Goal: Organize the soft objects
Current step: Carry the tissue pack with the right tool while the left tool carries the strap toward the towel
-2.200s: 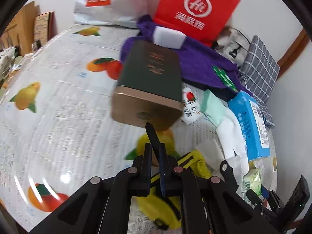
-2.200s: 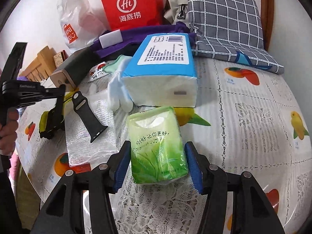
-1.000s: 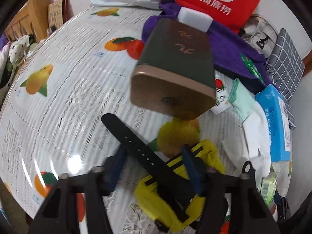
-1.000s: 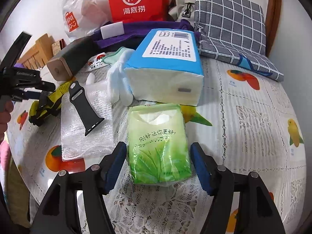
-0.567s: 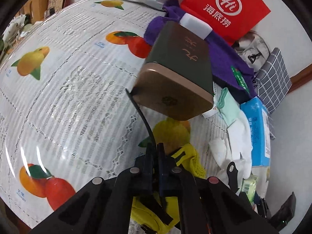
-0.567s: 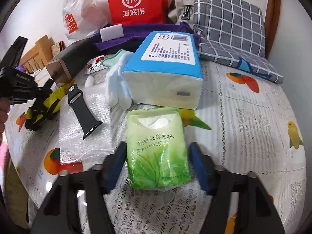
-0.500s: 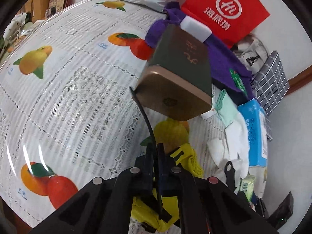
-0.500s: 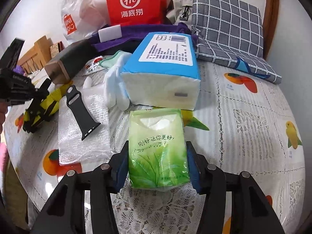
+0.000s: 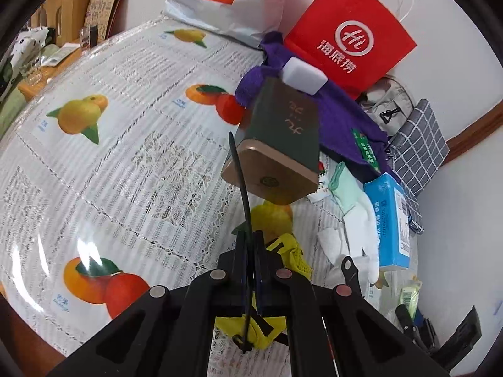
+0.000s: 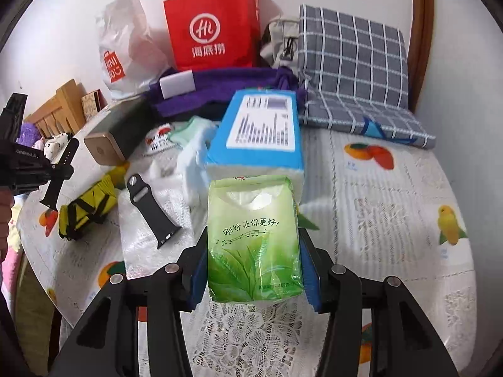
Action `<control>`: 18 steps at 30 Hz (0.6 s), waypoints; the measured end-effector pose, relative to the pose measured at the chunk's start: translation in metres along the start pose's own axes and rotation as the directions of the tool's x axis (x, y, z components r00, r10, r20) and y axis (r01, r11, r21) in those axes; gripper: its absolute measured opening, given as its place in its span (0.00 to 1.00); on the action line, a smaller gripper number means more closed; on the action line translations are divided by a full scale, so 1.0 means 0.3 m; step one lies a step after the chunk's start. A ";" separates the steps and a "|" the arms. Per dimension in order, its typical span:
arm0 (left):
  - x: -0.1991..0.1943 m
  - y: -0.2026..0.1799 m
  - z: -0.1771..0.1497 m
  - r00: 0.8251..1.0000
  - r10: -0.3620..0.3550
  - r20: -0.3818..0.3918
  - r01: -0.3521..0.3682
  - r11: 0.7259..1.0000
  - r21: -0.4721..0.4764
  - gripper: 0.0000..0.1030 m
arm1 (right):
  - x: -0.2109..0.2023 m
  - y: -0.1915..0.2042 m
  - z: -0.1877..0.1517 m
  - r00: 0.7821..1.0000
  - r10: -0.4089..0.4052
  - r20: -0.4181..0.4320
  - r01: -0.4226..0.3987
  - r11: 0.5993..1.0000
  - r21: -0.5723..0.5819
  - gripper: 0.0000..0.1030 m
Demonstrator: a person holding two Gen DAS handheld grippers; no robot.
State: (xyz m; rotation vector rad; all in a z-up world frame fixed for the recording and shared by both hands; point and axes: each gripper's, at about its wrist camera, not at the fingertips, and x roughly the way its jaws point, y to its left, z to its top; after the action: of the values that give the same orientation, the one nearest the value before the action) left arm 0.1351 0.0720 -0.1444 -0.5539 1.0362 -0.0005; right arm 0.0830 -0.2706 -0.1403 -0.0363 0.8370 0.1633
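Observation:
My left gripper (image 9: 250, 241) is shut on a black watch strap (image 9: 240, 176), held edge-on above the table; it also shows in the right wrist view (image 10: 59, 172) at far left. My right gripper (image 10: 253, 251) is shut on a green tissue pack (image 10: 253, 238), lifted a little off the cloth. A second black strap (image 10: 151, 209) lies on a bubble-wrap sheet (image 10: 151, 238). A yellow fabric item with black straps (image 10: 88, 205) lies left of it, below my left gripper (image 9: 289, 251). A blue tissue pack (image 10: 261, 132) and white gloves (image 10: 191, 163) lie behind.
A dark green box with a gold end (image 9: 279, 147) lies ahead of the left gripper. A purple cloth (image 10: 226, 86) with a white block (image 10: 176, 87), a red bag (image 10: 213, 31), a white Miniso bag (image 10: 125, 50) and a grey checked cushion (image 10: 355, 72) line the back.
My left gripper let the strap go, closed on it again and raised it. My right gripper closed on the green tissue pack and lifted it slightly.

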 end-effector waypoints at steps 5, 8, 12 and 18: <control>-0.050 -0.009 0.015 0.999 -0.013 0.030 0.013 1.000 0.013 0.04 | -0.048 0.016 0.047 0.999 -0.018 0.039 0.019 1.000 -0.017 0.49; -0.082 -0.019 0.026 0.999 -0.023 0.045 0.022 0.999 0.026 0.04 | -0.067 0.024 0.075 0.998 -0.022 0.055 0.023 0.999 -0.023 0.49; -0.113 -0.038 0.043 0.998 -0.016 0.066 0.012 0.998 0.054 0.04 | -0.085 0.034 0.112 0.997 -0.019 0.077 0.021 0.999 -0.028 0.49; -0.141 -0.072 0.081 0.996 -0.021 0.085 0.014 0.996 0.088 0.04 | -0.095 0.047 0.179 0.995 -0.021 0.100 0.023 0.999 -0.023 0.49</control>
State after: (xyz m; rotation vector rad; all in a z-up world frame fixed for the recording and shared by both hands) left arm 0.1384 0.0748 -0.0914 -0.4791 0.9426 -0.0372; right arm 0.1016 -0.2552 -0.0829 -0.0599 0.7347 0.1532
